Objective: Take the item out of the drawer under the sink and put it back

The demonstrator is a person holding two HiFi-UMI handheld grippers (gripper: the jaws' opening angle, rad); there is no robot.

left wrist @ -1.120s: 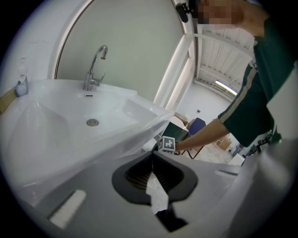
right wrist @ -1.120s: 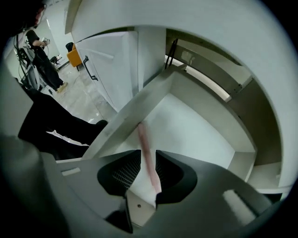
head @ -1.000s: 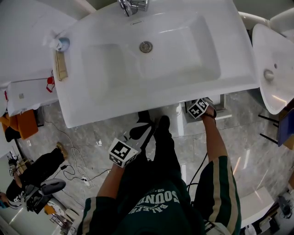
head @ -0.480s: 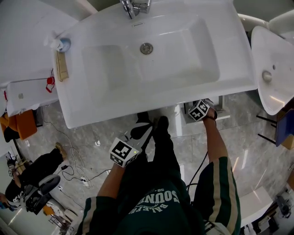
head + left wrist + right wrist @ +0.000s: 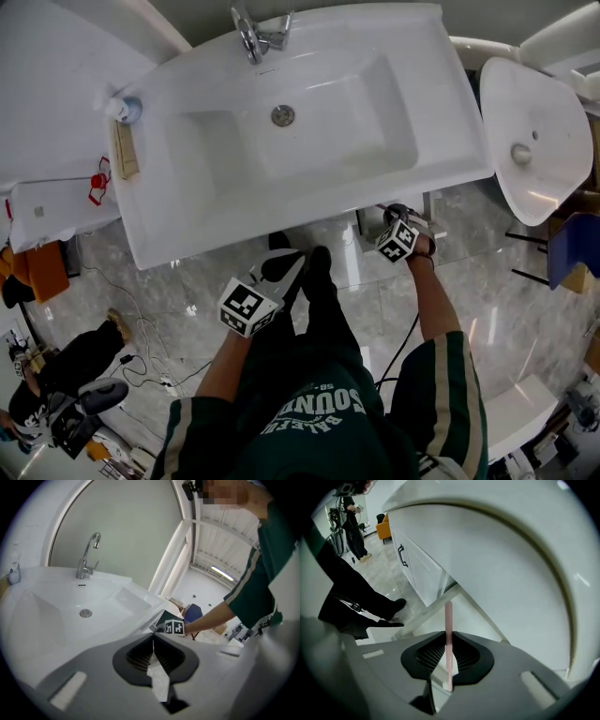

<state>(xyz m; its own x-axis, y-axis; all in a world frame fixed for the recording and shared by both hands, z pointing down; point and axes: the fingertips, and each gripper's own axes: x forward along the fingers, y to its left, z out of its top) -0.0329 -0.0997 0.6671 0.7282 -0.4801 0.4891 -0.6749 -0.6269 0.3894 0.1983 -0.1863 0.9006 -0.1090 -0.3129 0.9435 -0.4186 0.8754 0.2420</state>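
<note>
Bottle [image 5: 123, 106]: stood on the sink's left back corner, a tan strip [image 5: 125, 150] laid just beside it.
Floor [image 5: 187, 281]: grey marble-look tile, glossy; cables [image 5: 141, 352] are spread over it at lower left.
Sink [image 5: 309, 202]: white, with a rectangular bowl; a drain [image 5: 282, 115] is set in the middle and a chrome tap [image 5: 255, 33] at the back rim.
Left gripper [image 5: 153, 638]: held before the sink's front rim, jaws pressed together with nothing between them.
Right gripper [image 5: 448, 637]: held under the front rim's right part; its jaws have just been closing and are clamped on the pink item.
Pink item [image 5: 448, 616]: thin and stick-like, gripped upright, seen over the white drawer [image 5: 426, 612] below the sink.
Basin [image 5: 525, 141]: a second white one, set to the right of the sink.
Chair [image 5: 562, 253]: blue, at the far right edge.
</note>
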